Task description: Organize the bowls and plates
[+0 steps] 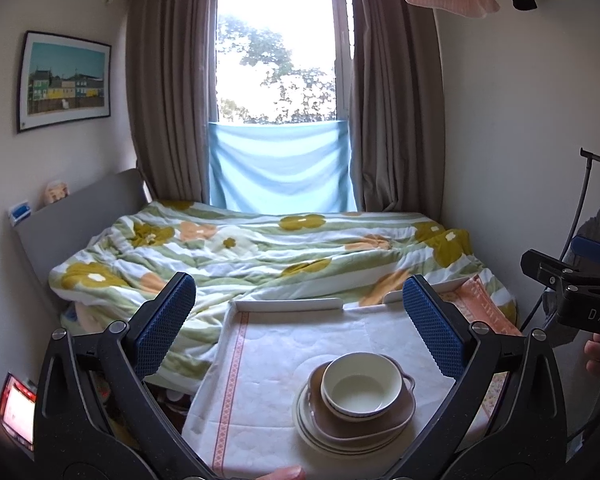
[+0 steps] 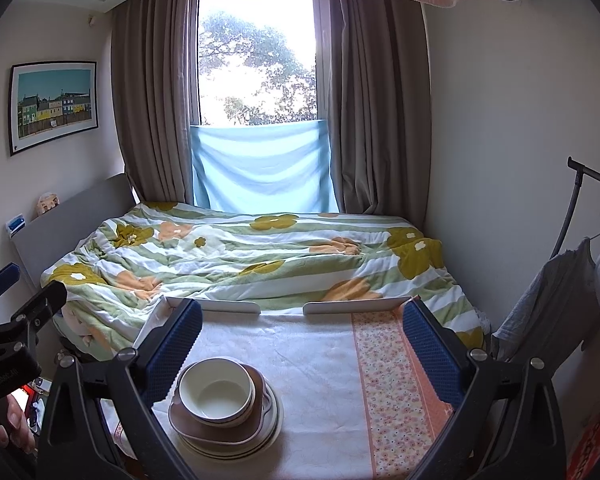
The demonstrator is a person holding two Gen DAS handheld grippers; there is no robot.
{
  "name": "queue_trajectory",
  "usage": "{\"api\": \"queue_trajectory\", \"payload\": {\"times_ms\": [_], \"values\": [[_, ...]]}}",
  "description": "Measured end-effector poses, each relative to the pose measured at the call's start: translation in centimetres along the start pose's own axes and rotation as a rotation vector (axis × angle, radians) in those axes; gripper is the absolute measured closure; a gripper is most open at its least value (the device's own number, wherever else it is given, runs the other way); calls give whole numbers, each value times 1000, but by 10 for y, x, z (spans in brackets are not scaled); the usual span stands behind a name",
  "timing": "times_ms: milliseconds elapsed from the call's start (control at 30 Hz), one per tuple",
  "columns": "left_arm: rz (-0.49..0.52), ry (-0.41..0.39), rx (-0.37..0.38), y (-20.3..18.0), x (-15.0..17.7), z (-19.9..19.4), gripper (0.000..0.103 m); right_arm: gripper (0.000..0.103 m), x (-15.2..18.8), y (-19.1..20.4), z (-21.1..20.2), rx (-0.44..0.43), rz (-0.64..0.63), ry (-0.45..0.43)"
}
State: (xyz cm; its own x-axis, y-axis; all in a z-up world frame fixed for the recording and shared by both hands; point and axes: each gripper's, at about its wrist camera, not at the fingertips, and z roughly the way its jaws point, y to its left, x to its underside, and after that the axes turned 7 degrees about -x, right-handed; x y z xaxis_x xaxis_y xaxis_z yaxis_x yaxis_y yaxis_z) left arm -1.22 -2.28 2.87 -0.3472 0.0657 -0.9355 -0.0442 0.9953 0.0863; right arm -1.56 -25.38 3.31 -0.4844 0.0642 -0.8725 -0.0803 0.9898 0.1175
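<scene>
A cream bowl [image 1: 360, 386] sits nested in a brown dish [image 1: 320, 416], on a stack of cream plates [image 1: 308, 434], all on a cloth-covered table [image 1: 268, 360]. My left gripper [image 1: 300, 332] is open and empty, held above and behind the stack. In the right wrist view the same bowl [image 2: 216, 394], brown dish [image 2: 224, 434] and plates [image 2: 274, 420] stand at the table's near left. My right gripper [image 2: 300, 344] is open and empty, its left finger [image 2: 176, 352] just beside the stack, apart from it.
A bed with a flowered quilt [image 1: 260, 252] lies just beyond the table's raised far rim [image 1: 288, 304]. A clothes rack [image 2: 580, 216] with hanging garments stands at the right. A window with curtains [image 2: 256, 60] is behind the bed.
</scene>
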Motion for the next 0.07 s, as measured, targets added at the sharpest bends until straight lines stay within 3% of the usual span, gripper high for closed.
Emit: {"api": "queue_trajectory", "payload": {"times_ms": [67], "values": [[5, -5, -1, 1, 0, 1, 0, 3, -1, 2, 2, 2, 0, 6]]}}
